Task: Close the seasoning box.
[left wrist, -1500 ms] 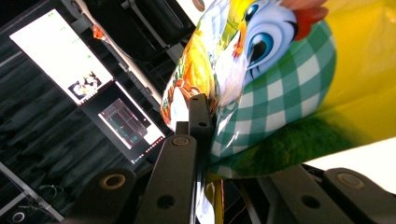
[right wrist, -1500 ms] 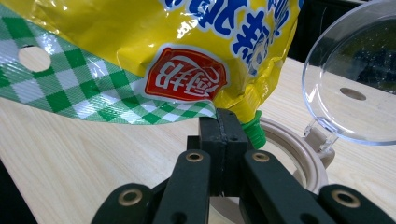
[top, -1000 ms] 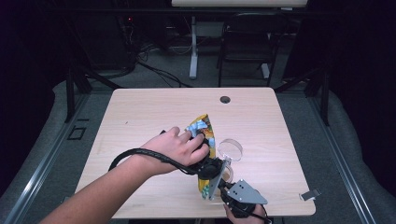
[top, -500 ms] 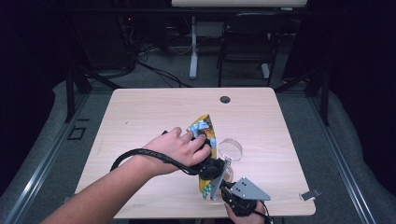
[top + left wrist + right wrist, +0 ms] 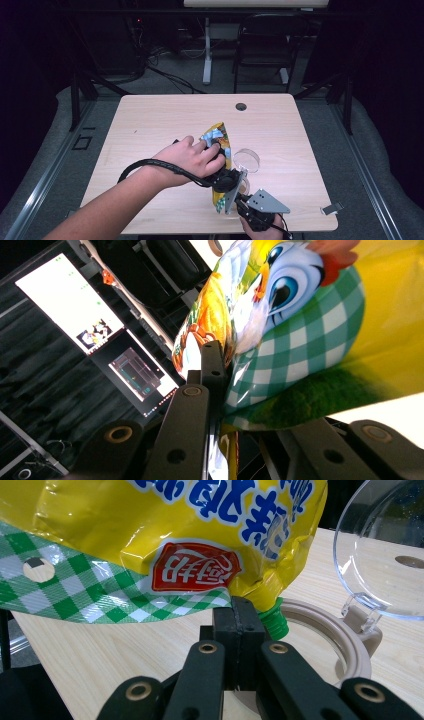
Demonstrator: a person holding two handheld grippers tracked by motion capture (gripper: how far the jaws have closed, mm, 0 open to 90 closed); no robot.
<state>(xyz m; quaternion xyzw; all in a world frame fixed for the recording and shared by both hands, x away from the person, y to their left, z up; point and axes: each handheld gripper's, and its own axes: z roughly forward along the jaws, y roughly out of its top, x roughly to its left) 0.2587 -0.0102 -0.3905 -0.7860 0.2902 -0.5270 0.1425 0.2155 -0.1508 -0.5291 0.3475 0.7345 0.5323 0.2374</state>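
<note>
Yellow pouch (image 5: 220, 150) held tilted near the table's (image 5: 150, 125) front edge, spout down over the open jar (image 5: 320, 630); left tongs (image 5: 220, 370) grasping its body, right tongs (image 5: 235, 615) clenched at its green spout. Pouring apparently not begun.

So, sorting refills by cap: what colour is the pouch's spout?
Green; the spout shows best in the right gripper view.

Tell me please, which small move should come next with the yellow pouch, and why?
Probably tip the pouch a little more, so it pours. Its green spout already hangs over the open container, the lid stands up, and the left gripper and right gripper both clamp the pouch.
</note>
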